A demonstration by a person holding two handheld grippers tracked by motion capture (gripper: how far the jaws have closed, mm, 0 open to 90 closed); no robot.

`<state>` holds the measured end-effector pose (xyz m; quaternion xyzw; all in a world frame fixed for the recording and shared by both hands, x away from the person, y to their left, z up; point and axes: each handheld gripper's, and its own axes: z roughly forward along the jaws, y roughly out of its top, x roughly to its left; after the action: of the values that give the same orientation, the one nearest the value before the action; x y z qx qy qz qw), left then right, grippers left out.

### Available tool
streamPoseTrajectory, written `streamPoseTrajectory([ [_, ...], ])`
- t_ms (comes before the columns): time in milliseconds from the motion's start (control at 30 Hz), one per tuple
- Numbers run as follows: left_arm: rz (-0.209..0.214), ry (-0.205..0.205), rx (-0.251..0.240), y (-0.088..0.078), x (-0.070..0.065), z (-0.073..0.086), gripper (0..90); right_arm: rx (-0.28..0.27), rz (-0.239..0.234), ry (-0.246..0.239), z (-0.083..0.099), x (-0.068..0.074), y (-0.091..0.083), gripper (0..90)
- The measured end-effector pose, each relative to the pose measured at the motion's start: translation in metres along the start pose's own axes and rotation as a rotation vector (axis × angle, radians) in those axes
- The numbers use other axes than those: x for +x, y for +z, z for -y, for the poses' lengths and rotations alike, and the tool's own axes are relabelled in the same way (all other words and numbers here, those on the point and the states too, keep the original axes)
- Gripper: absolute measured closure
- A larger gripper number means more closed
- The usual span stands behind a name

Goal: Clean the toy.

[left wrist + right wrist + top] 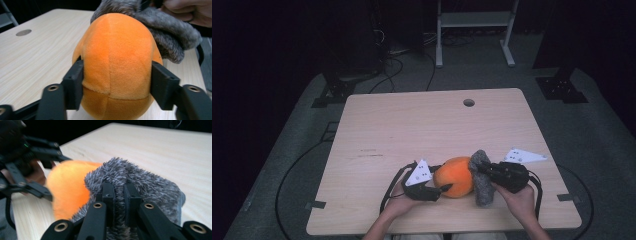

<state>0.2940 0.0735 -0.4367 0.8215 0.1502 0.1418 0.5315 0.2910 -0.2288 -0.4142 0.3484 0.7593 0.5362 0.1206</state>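
The wooden table (412, 125) has a round hole (469, 102) toward its far edge, at about one o'clock from the centre. On the grey floor (607, 135), a white frame (472, 25) stands at twelve o'clock beyond the table, with black cables (397, 65) at eleven o'clock. A dark stand base (562, 87) sits at two o'clock.

We count one orange plush (455, 177), one grey furry cloth (482, 180), two grippers, left (435, 189) and right (479, 169), one table (412, 125).
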Motion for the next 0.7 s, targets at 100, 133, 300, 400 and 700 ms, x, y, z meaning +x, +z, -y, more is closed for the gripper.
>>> streamPoseTrajectory([
  [100,0.016,-0.061,-0.018,-0.002,0.001,-0.006,39.8,-0.057,-0.064,-0.081,-0.012,0.023,-0.009,81.1],
  [133,0.027,-0.082,-0.024,-0.003,0.001,-0.007,40.3,-0.070,-0.081,-0.113,-0.016,0.033,-0.009,81.1],
  [300,0.039,-0.130,-0.005,-0.004,0.005,-0.005,40.7,-0.014,-0.078,-0.190,-0.015,0.047,0.005,81.1],
  [400,0.036,-0.159,-0.020,-0.005,0.008,-0.004,40.6,0.018,0.005,-0.115,-0.007,0.018,0.003,81.1],
  [700,0.027,-0.196,-0.022,-0.006,0.009,-0.005,40.0,0.011,-0.073,-0.242,-0.014,0.053,0.011,81.1],
])
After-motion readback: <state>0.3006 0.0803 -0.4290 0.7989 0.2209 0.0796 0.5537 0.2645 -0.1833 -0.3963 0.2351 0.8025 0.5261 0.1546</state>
